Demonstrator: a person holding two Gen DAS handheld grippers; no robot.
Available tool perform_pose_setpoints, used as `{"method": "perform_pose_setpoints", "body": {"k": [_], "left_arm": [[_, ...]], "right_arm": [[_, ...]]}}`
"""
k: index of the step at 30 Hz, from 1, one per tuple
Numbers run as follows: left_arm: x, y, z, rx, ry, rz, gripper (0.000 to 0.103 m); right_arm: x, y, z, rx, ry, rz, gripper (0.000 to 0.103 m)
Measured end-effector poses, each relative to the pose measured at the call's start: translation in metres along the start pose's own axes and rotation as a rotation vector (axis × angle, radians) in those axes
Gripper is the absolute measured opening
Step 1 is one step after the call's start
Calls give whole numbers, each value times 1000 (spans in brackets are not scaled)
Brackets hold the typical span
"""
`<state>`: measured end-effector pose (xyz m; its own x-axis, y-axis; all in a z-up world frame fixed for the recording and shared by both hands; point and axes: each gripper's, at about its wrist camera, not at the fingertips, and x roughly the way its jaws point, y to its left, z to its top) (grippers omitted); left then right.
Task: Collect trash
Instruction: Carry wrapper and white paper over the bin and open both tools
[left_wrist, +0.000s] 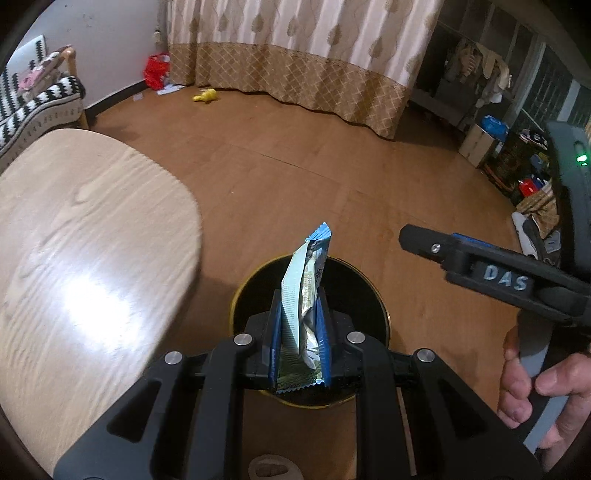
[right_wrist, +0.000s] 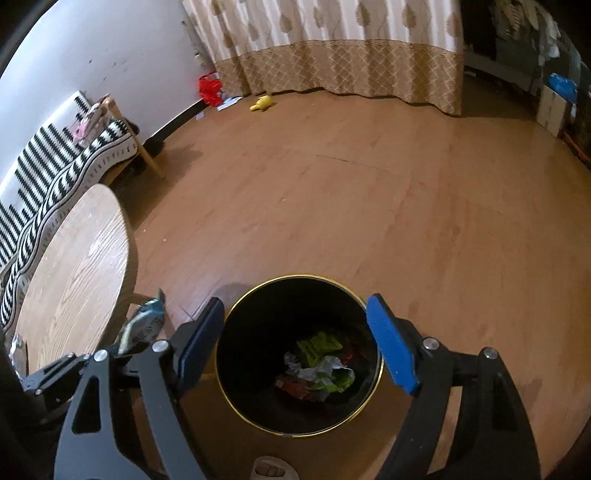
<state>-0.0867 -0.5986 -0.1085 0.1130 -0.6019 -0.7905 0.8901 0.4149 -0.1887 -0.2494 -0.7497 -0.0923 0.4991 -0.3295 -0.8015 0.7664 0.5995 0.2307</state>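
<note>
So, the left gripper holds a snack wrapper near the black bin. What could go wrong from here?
1. The wrapper stands tall between the left gripper's pads; in the right wrist view it looks beside the bin, so an early release may drop it on the floor.
2. The open right gripper hovers over the bin mouth and could block the left.

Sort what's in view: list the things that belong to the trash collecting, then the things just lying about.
Part of the job:
- snack wrapper, clamped in the left gripper
- black bin with crumpled trash inside
- right gripper, open above the bin

Just lying about:
- yellow toy on the floor
- red bag by the curtain
- wooden table
- striped sofa
</note>
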Motion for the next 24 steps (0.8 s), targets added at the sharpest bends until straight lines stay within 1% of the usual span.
{"method": "perform_pose_setpoints", "body": {"k": [2, 3, 4, 5, 6, 7, 11, 16, 18, 20, 24], "left_arm": [[8, -6, 0, 19, 5, -14, 16], [12, -11, 1, 39, -1, -10, 21], [15, -13, 1, 46, -3, -2, 37], [17, -15, 2, 42, -2, -4, 51], [20, -15, 2, 22, -5, -14, 73], [20, -15, 2, 10, -13, -15, 77], [21, -20, 3, 13, -14, -18, 78], [8, -22, 4, 20, -40, -9, 90], [-4, -16, 5, 2, -48, 25, 92], [-17, -7, 6, -25, -49, 50, 92], [-60, 34, -2, -93, -69, 113, 94]], "right_arm": [[-3, -6, 1, 19, -11, -6, 77], [-4, -9, 3, 27, -15, -8, 77], [-7, -14, 3, 41, -24, -10, 77], [-8, -18, 3, 51, -30, -10, 77], [-10, -18, 2, 61, -35, -12, 77], [-12, -21, 2, 70, -39, -13, 77], [-13, -28, 2, 73, -37, -19, 77], [-15, -27, 3, 71, -38, -13, 77], [-16, -22, 3, 59, -41, -12, 78], [-20, -14, 2, 38, -51, -7, 80], [-29, 14, 2, 6, -75, 33, 83]]}}
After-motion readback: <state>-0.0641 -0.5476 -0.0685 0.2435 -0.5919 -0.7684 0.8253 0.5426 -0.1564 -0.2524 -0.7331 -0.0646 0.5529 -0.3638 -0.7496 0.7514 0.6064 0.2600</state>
